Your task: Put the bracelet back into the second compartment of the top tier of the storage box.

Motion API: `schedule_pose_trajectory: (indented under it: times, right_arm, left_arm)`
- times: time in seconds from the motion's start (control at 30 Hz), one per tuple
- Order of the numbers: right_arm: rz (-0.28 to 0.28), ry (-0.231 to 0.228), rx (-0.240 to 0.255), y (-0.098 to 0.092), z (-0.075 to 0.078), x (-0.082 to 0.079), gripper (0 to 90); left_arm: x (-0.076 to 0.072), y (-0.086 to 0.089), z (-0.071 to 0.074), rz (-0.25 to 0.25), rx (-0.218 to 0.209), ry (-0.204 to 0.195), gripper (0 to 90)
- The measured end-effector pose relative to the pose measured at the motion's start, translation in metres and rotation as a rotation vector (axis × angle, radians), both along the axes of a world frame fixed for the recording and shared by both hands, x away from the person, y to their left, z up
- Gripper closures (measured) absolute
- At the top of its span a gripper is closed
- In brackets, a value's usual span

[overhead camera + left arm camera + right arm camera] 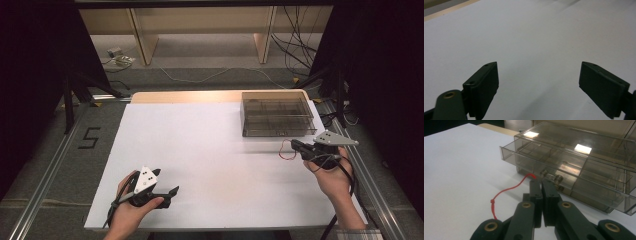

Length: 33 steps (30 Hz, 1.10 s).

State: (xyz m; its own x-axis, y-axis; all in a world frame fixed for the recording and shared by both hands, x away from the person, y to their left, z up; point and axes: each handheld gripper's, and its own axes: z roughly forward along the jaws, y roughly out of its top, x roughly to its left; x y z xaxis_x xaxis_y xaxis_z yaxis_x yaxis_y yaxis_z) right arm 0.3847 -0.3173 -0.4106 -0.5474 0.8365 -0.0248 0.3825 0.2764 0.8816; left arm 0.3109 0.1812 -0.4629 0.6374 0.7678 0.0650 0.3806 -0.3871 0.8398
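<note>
White tabletop (210, 150), person at the near edge with a gripper in each hand.

Right gripper (541, 181) sits at the right side of the tabletop, just in front of the smoky transparent plastic drawer box (276, 116). In the right gripper view its jaws are clenched together, tips pinching the end of a thin red string (509, 188). The string runs from the jaw tips in a curve down to the left, has a small knot partway along, then drops behind the gripper's linkage. In the high view the same red string (286, 150) shows as a small loop lying on the tabletop just left of the right gripper (295, 145), between the gripper and the box's front edge.

The drawer box stands at the far right of the tabletop, near the back edge. Its upper drawer (534, 157) is pulled partway out toward the gripper; dividers show inside through the clear walls. Two small round knobs (559, 178) sit on the lower front, right behind the jaw tips. Cannot tell whether the jaws touch the box front.

Left gripper (172, 192) is at the near left of the tabletop, held low by the left hand (131, 202), well apart from box and string. In the left gripper view (539, 82) its jaws are released, spread wide, nothing between them but bare white surface.
</note>
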Motion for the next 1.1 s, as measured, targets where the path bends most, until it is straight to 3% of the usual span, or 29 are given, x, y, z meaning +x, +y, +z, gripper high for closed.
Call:
schedule_pose_trajectory:
  times: [1.1]
  right_arm:
    - [-0.018,-0.022,-0.003,0.001,0.008,0.016,88.1]
  left_arm:
    - [-0.001,-0.001,0.0,-0.006,0.002,-0.004,16.1]
